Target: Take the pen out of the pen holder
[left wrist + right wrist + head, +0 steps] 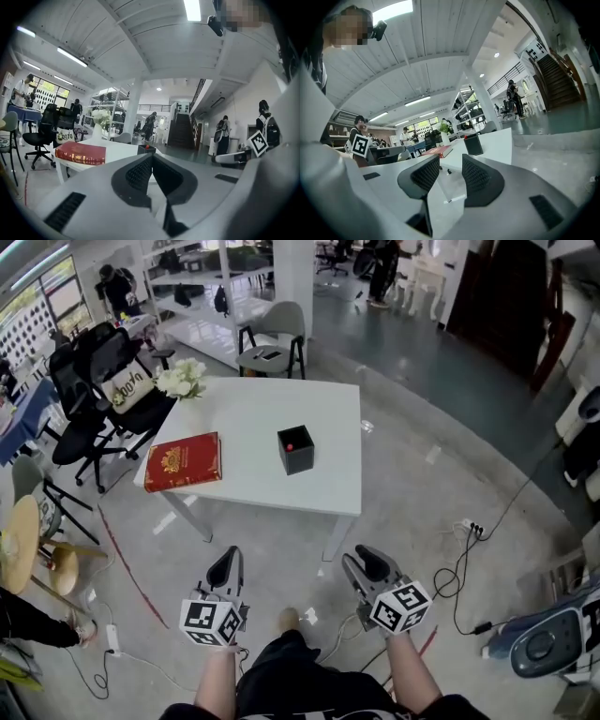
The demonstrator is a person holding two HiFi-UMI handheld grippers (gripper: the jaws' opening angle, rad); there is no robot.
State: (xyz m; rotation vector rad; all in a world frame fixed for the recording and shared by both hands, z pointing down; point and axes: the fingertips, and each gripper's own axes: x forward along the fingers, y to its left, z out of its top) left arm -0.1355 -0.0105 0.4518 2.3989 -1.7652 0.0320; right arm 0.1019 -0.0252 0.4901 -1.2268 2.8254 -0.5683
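A black square pen holder [296,449] stands on the white table [253,418], toward its right side, with the red end of a pen [292,445] showing in its mouth. Both grippers hang over the floor in front of the table, well short of it. My left gripper [231,555] is shut with nothing in it; in the left gripper view its pads meet [151,157], and the holder [146,149] lies beyond them. My right gripper [361,557] is open and empty; in the right gripper view the holder [473,144] and the pen's red tip [465,136] lie beyond the gap [450,157].
A red book [184,461] lies on the table's front left, and white flowers [181,379] stand at its far left corner. Black office chairs [94,390] crowd the left side, a grey chair [274,334] stands behind the table. Cables and a power strip [472,529] lie on the floor.
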